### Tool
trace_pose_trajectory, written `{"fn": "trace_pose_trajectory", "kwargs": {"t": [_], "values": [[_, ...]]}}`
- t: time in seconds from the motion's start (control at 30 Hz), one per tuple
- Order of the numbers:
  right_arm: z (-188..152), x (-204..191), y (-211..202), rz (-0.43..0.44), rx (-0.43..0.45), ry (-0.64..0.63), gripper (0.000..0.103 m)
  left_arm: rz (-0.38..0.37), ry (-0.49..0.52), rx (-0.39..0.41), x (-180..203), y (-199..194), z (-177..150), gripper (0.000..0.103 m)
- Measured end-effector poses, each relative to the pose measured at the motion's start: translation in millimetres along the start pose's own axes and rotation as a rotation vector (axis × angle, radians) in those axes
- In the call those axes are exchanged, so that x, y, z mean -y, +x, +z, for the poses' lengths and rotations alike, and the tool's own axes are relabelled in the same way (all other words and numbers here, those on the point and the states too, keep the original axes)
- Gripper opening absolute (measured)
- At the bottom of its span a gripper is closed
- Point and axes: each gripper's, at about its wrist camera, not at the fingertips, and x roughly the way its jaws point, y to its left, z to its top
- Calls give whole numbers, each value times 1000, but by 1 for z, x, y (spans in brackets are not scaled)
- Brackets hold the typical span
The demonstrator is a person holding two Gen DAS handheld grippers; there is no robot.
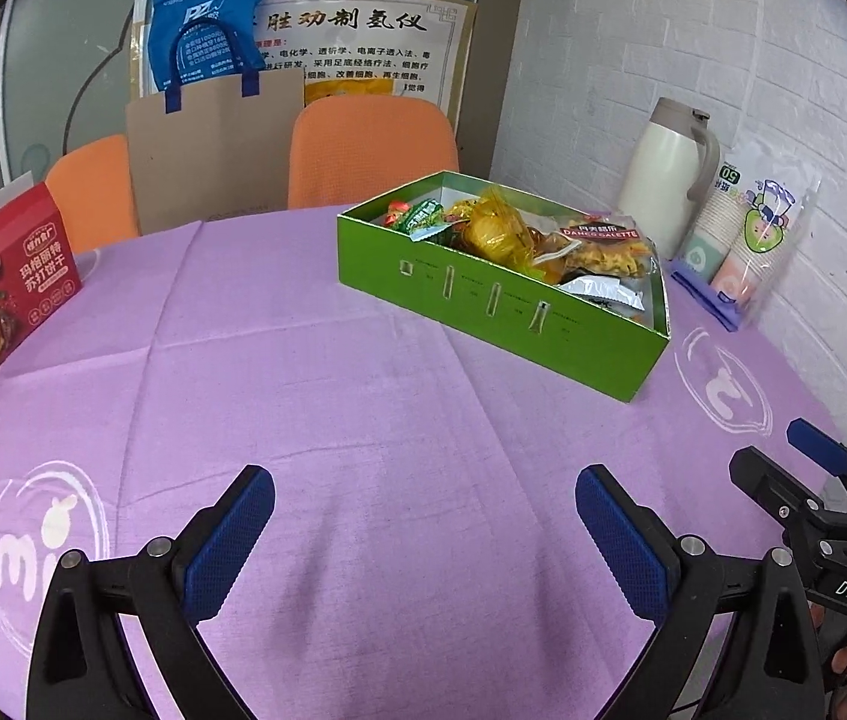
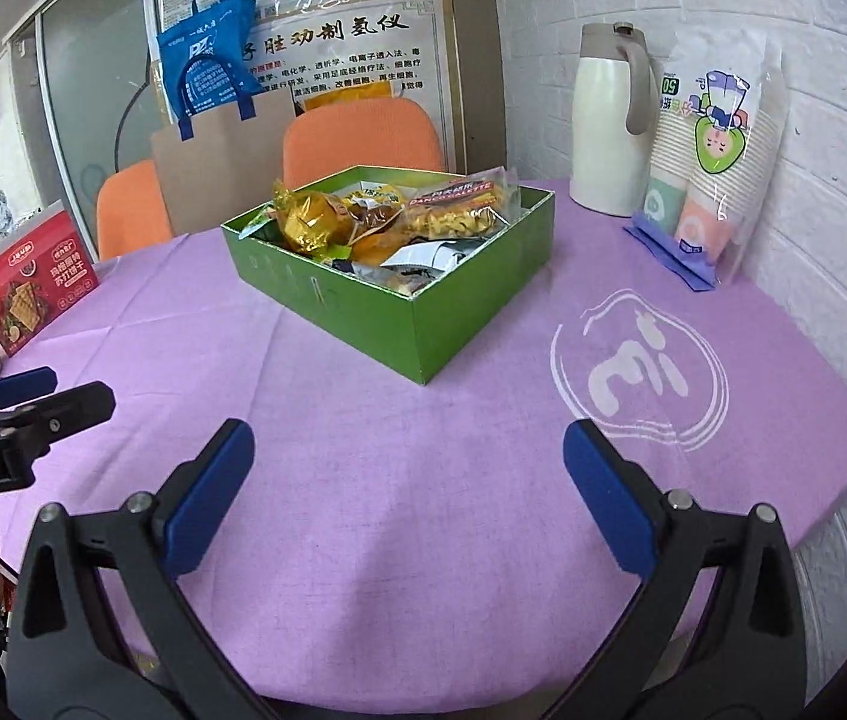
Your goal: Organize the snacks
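A green box (image 1: 501, 312) (image 2: 477, 306) stands on the purple tablecloth, filled with wrapped snacks: a gold-wrapped snack (image 1: 498, 228) (image 2: 309, 219), a clear biscuit pack (image 1: 603, 249) (image 2: 459, 207), a silver packet (image 1: 603, 291). My left gripper (image 1: 423, 516) is open and empty, low over the cloth, well short of the box. My right gripper (image 2: 408, 474) is open and empty, also over the cloth in front of the box. Each gripper shows at the edge of the other's view: the right gripper (image 1: 807, 456), the left gripper (image 2: 57, 390).
A red cracker box (image 1: 0, 288) (image 2: 33, 285) stands at the table's left edge. A cream thermos jug (image 1: 666, 180) (image 2: 609, 120) and a pack of paper cups (image 1: 735, 240) (image 2: 711, 162) stand by the white wall at right. Orange chairs (image 1: 372, 150) and a cardboard sheet (image 1: 213, 156) are behind the table.
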Motion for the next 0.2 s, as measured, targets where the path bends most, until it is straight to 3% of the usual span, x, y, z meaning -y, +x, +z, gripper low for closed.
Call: {"fn": "trace_pose_trajectory", "kwargs": {"t": [0.2], "values": [[0, 1, -2, 3, 3, 11, 102, -4, -1, 15, -1, -5, 1, 102]]}}
